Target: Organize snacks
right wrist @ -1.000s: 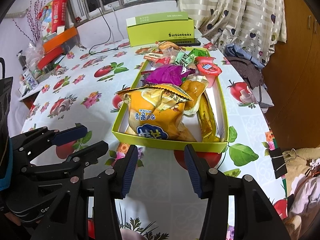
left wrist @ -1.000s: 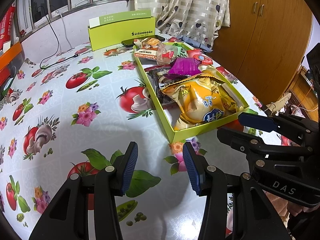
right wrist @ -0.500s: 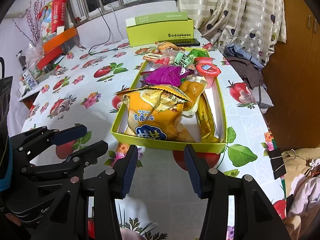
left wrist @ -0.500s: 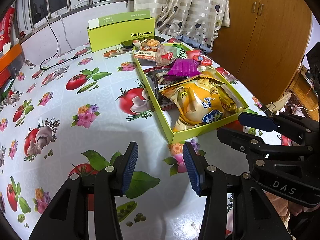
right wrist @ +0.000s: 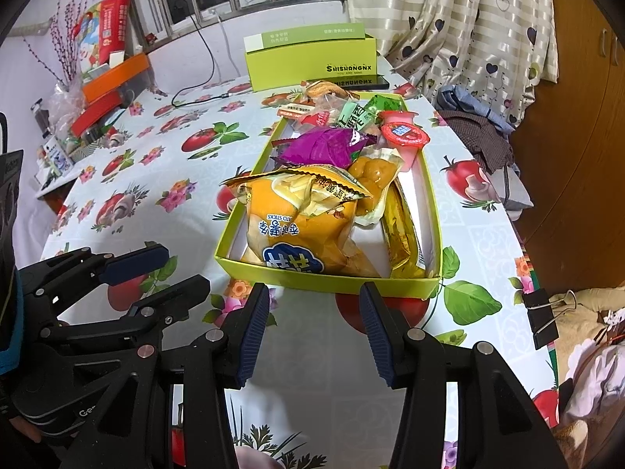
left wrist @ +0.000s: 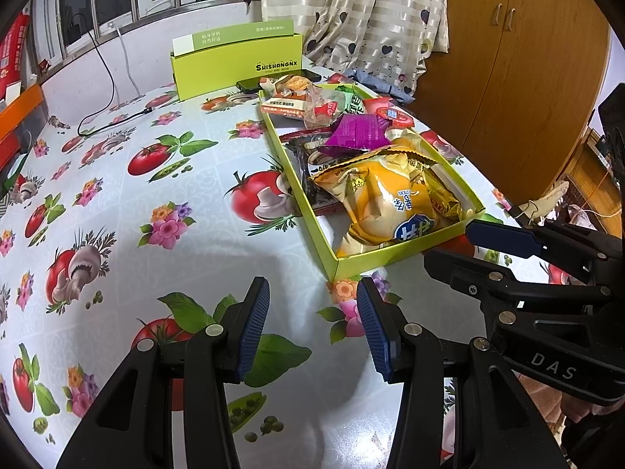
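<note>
A shallow lime-green tray (left wrist: 375,260) (right wrist: 312,275) lies on the table, full of snacks. A big yellow chip bag (left wrist: 384,201) (right wrist: 300,230) lies at its near end. A purple packet (left wrist: 357,133) (right wrist: 322,146), a red-lidded jelly cup (right wrist: 404,135) and several small packets lie farther back. My left gripper (left wrist: 312,324) is open and empty, just short of the tray's near left corner. My right gripper (right wrist: 312,326) is open and empty, just in front of the tray's near wall. Each gripper shows in the other's view, the right one (left wrist: 508,250) and the left one (right wrist: 156,269).
A lime-green box (left wrist: 234,64) (right wrist: 310,60) stands at the table's back with a dark phone (left wrist: 277,80) before it. A black cable (left wrist: 113,117) runs at back left. Orange boxes and clutter (right wrist: 101,97) sit far left. Clothes (right wrist: 480,133) and a binder clip (right wrist: 545,316) lie at right.
Both grippers have drawn back slightly from the tray, which now looks a little farther away. Both stay open and empty.
</note>
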`<state>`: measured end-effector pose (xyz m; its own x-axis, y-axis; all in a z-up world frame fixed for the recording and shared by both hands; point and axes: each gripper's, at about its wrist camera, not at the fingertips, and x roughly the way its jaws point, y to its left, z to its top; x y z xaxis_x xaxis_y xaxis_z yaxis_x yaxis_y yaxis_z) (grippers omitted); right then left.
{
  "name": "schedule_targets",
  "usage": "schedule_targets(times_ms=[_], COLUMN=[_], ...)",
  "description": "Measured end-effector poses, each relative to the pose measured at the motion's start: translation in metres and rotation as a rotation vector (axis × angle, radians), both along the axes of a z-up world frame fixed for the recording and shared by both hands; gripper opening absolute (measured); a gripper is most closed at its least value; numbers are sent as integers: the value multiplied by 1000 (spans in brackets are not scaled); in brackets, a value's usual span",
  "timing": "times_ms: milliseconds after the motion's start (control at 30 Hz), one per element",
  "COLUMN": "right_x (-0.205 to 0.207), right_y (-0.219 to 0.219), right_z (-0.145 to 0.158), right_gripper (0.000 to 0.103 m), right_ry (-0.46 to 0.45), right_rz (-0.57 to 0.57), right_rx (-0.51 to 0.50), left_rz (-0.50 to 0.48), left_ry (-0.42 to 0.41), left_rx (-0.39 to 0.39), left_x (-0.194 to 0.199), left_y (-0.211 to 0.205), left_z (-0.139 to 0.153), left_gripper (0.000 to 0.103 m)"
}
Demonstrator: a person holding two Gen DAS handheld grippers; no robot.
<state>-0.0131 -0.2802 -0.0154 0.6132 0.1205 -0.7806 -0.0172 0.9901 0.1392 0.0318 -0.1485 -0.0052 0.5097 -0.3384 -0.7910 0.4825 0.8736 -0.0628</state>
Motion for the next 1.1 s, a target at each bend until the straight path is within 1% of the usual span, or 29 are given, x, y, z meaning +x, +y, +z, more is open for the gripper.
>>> schedule_targets(times_ms=[1100], right_x=[1], right_y=[-3], right_z=[0], right_gripper=[48], right_ry=[1], right_rz=[1], right_rx=[1], left_rz=[1], left_ry=[-2], left_rx=[4], left_x=[-1], left_y=[-1], left_z=[0], left_gripper=[48])
